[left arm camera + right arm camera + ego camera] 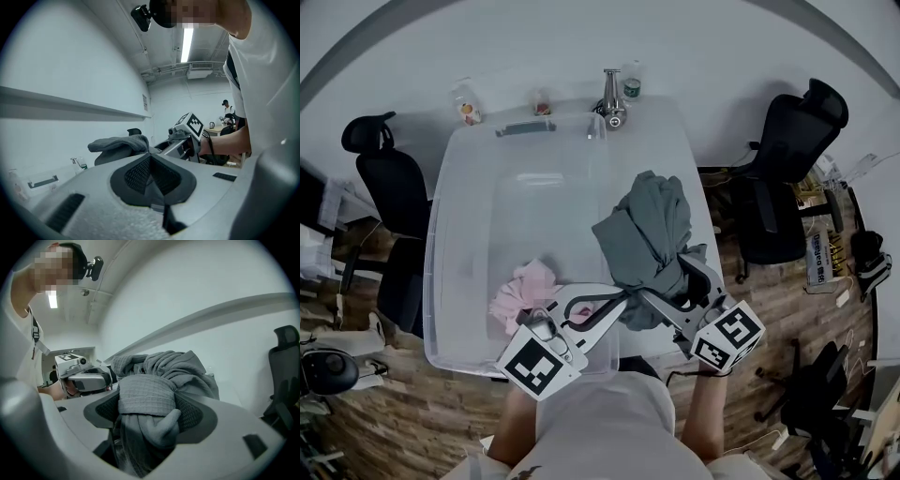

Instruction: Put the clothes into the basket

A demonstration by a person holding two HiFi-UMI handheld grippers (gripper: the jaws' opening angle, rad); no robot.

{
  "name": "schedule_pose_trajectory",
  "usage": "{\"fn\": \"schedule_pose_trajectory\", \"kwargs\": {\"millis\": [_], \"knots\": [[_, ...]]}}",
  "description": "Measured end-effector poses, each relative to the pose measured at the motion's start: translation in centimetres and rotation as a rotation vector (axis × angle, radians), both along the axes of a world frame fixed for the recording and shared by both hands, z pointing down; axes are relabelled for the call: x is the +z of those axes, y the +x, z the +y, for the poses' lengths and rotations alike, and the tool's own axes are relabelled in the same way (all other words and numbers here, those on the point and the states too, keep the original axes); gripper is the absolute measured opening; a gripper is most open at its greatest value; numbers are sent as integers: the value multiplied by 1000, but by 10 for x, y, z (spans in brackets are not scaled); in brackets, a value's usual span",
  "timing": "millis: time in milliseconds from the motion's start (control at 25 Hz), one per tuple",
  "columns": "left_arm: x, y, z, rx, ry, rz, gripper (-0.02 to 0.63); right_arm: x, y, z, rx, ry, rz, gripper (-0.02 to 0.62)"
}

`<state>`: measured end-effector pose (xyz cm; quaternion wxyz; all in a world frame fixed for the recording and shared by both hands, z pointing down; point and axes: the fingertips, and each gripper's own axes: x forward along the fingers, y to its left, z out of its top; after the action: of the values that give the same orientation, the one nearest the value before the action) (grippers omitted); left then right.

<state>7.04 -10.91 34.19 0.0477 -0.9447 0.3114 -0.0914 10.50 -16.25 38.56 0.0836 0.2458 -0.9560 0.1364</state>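
A bunched grey garment hangs over the right rim of the clear plastic basket. My right gripper is shut on it; in the right gripper view the grey cloth fills the space between the pads of the right gripper and spills past them. A pink garment lies in the basket's near left part. Just right of it my left gripper hovers over the near rim. Its pads meet with nothing between them in the left gripper view, which looks towards the grey garment.
The basket stands on a white table. Small bottles and a metal fixture sit along the table's far edge. Black office chairs stand at the left and the right. The floor is wood.
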Motion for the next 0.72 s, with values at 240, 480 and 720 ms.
{"fn": "schedule_pose_trajectory", "kwargs": {"millis": [240, 480, 720], "knots": [[-10, -23, 7, -48, 24, 22, 5, -19, -25, 10, -61, 52, 17, 345], [-21, -47, 18, -110, 44, 32, 5, -32, -48, 19, -122, 85, 35, 345], [-23, -70, 29, -181, 55, 40, 5, -32, -74, 29, -200, 97, 86, 345]]}}
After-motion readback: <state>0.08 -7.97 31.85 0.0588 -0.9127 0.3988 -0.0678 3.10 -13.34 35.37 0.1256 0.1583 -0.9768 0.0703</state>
